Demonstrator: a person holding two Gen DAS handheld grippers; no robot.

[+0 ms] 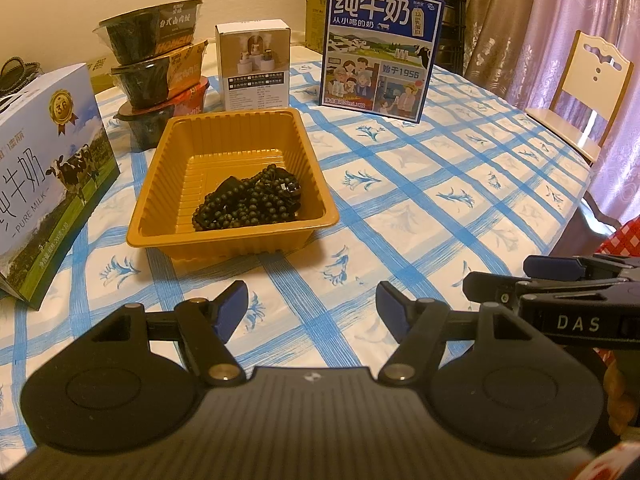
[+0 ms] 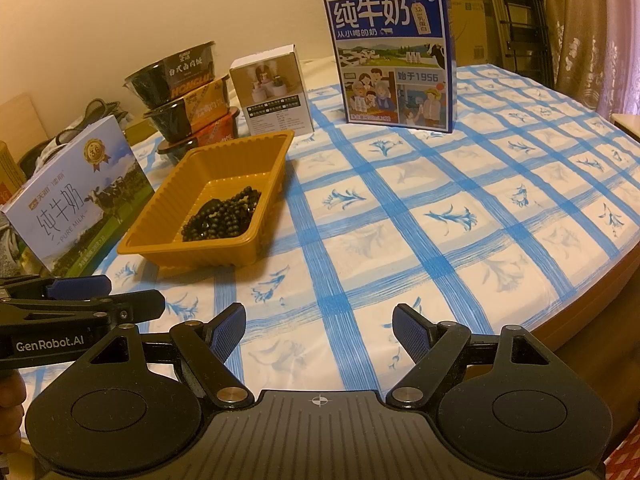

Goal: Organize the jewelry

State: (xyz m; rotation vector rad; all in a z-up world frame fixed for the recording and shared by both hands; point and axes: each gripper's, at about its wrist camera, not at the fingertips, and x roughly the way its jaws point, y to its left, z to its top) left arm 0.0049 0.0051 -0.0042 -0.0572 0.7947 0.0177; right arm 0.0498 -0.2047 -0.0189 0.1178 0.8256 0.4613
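A heap of dark bead strings (image 1: 250, 199) lies in the near right corner of an orange plastic tray (image 1: 160, 184) on the blue-checked tablecloth. The right wrist view shows the same beads (image 2: 224, 216) in the tray (image 2: 160, 220) from further right. My left gripper (image 1: 312, 308) hovers over the cloth in front of the tray, open and empty. My right gripper (image 2: 319, 330) is beside it on the right, also open with nothing between its blue pads. Each gripper shows at the edge of the other's view: the right gripper (image 1: 516, 278) and the left gripper (image 2: 132, 294).
A white milk carton (image 1: 48, 176) stands left of the tray. Stacked black food bowls (image 1: 160, 68) and a small white box (image 1: 256, 66) sit behind it, a blue milk carton (image 1: 380, 46) further right. A cream chair (image 1: 580, 92) stands past the table's right edge.
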